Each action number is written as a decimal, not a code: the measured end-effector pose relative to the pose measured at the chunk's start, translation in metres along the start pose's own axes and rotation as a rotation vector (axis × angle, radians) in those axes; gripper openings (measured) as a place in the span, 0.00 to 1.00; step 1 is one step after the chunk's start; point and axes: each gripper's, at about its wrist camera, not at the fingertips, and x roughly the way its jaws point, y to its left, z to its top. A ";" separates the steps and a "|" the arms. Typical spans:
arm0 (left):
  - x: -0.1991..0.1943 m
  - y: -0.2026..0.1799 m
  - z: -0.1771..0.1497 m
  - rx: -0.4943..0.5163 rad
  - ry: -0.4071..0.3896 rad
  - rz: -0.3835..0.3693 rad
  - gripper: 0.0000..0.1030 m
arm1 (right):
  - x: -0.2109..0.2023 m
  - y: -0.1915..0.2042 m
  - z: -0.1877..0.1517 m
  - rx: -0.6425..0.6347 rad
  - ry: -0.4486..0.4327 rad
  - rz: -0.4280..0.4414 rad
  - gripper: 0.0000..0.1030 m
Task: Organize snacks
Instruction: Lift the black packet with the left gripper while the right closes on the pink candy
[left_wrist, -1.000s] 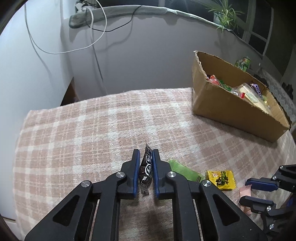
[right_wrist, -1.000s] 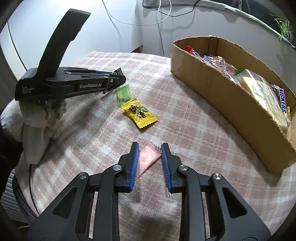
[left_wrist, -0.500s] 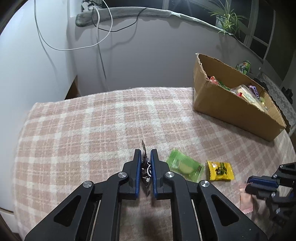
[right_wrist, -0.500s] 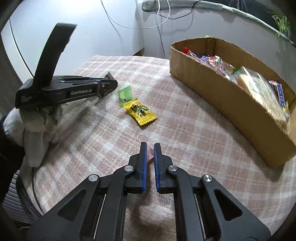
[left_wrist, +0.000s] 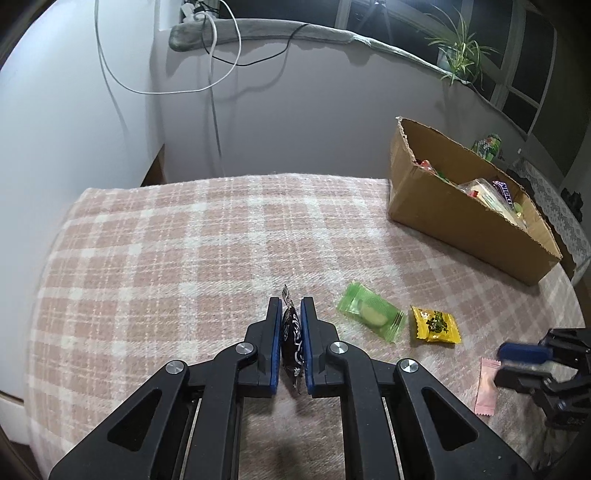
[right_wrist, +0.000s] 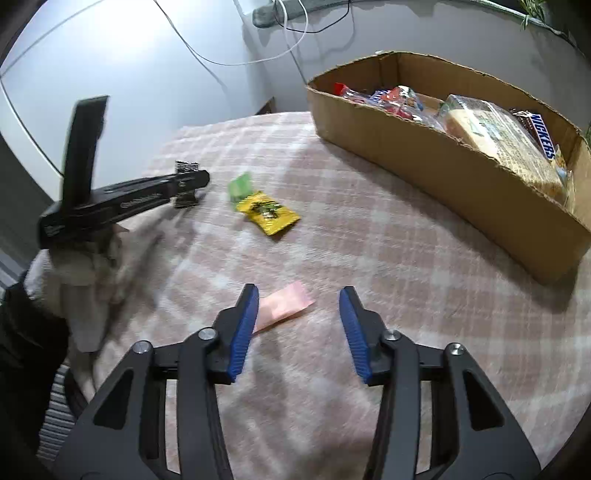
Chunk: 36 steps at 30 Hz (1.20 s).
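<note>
Left gripper (left_wrist: 290, 345) clamps one dark candy (left_wrist: 292, 347); right gripper (right_wrist: 298, 330) gapes; three candies lie loose.

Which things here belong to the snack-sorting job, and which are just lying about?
Job: dark sweet in left gripper; green sweet; yellow sweet; pink sweet; open right gripper; cardboard box.
Lying about: plant; cables.

Each hand-held gripper, left (left_wrist: 291, 345) and right (right_wrist: 298, 330), is built of matte black plastic arms pierced by triangular cut-outs and joined with round silver screws. Both fingers are lined with ribbed blue pads (right_wrist: 243, 332). White lettering, too blurred to be read, is printed along the left one's side, where a light knitted glove (right_wrist: 79, 280) is seen.
</note>
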 end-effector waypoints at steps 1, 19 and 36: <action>-0.001 0.002 -0.002 -0.002 -0.001 -0.001 0.08 | -0.001 0.004 -0.002 -0.007 -0.002 -0.013 0.46; -0.019 0.008 -0.006 -0.028 -0.034 -0.005 0.08 | 0.042 0.046 0.012 -0.181 0.032 -0.184 0.33; -0.052 -0.030 -0.009 0.001 -0.090 -0.072 0.08 | -0.001 0.021 0.004 -0.154 -0.036 -0.134 0.19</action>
